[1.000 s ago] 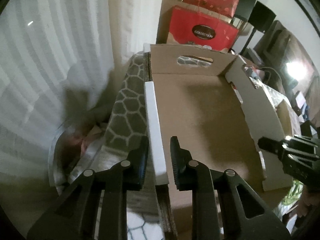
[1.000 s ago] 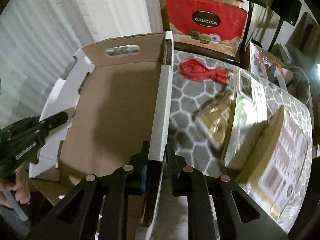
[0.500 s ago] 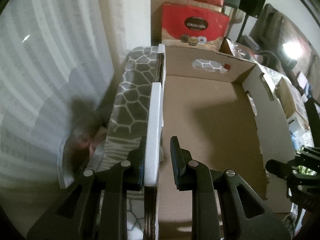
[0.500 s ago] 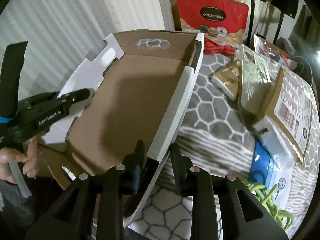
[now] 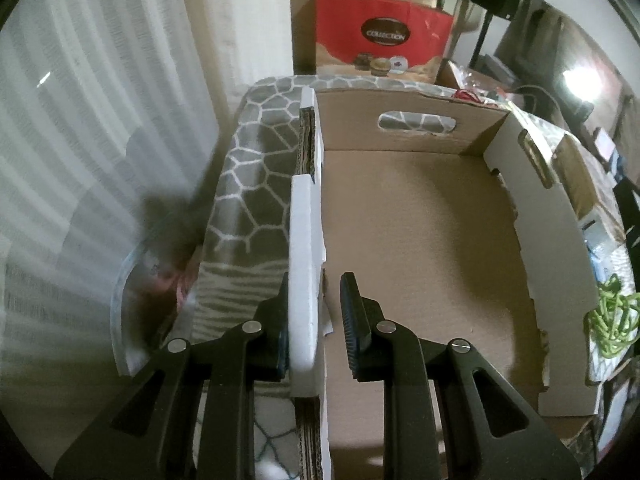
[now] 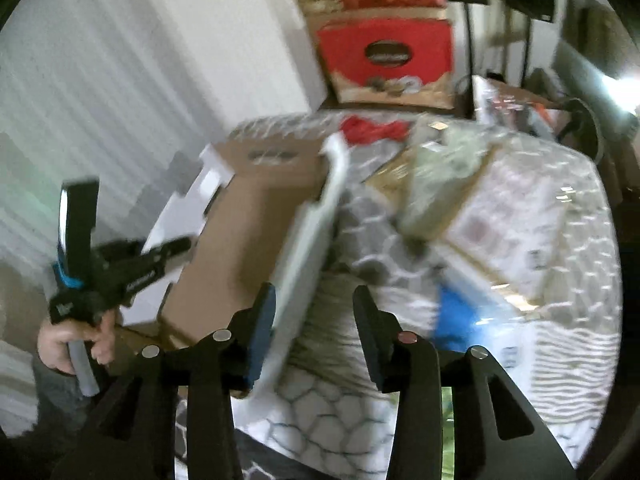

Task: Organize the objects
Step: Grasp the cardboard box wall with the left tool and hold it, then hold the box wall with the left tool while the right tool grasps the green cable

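The shallow brown cardboard tray [image 5: 420, 248] is empty; sorting is not begun. My left gripper [image 5: 314, 314] straddles its white wall at nine o'clock, grip uncertain; my right gripper [image 6: 314, 320], just opening, has released it.

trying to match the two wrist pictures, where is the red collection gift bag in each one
Left wrist view: red gift bag stands top centre, behind the cardboard tray, against the far wall.
Right wrist view: the same bag sits top centre, blurred, beyond the tray and the patterned cloth.
Shared landmark: the tray's far wall with its handle cutout, just below the bag in both views.
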The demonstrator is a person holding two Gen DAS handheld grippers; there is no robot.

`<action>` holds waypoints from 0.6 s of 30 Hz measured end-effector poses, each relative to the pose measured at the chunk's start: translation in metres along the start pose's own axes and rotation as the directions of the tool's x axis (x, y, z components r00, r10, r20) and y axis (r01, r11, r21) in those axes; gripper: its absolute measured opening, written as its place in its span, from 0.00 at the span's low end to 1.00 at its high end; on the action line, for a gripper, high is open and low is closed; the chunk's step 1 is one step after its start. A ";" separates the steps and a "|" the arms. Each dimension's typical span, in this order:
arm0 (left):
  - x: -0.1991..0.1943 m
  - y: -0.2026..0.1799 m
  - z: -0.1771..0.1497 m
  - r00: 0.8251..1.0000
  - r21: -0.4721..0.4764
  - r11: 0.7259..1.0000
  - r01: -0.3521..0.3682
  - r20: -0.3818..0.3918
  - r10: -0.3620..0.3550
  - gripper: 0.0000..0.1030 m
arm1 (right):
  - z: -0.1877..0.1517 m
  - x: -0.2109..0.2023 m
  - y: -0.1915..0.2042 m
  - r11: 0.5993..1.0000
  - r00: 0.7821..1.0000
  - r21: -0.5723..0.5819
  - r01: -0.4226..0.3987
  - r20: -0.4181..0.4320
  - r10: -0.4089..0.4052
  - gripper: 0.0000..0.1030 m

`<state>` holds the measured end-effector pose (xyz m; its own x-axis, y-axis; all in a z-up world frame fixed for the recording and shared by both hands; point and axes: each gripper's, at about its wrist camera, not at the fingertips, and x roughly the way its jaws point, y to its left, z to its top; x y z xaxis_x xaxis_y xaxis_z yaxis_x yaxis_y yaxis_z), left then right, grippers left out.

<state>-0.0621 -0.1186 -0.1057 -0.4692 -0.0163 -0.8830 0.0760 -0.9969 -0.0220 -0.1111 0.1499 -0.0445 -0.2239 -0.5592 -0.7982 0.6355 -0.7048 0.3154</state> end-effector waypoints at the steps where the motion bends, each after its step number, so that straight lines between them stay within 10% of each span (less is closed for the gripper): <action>1: 0.000 0.000 0.001 1.000 0.001 1.000 0.000 0.000 0.000 0.19 | 0.002 -0.007 -0.009 1.000 1.000 0.021 -0.003 0.010 0.003 0.41; 13: 0.000 -0.008 0.005 1.000 0.026 1.000 -0.007 0.005 0.007 0.15 | 0.014 -0.023 -0.123 0.937 0.964 0.239 0.253 0.020 -0.265 0.60; 18: 0.000 -0.012 0.006 1.000 0.027 1.000 0.000 0.003 0.000 0.15 | 0.013 -0.004 -0.147 0.927 0.979 0.322 0.192 -0.004 -0.202 0.60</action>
<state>-0.0685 -0.1067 -0.1026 -0.4719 -0.0162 -0.8815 0.0522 -0.9986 -0.0096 -0.2130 0.2502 -0.0810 -0.3450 -0.4038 -0.8473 0.3082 -0.9014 0.3041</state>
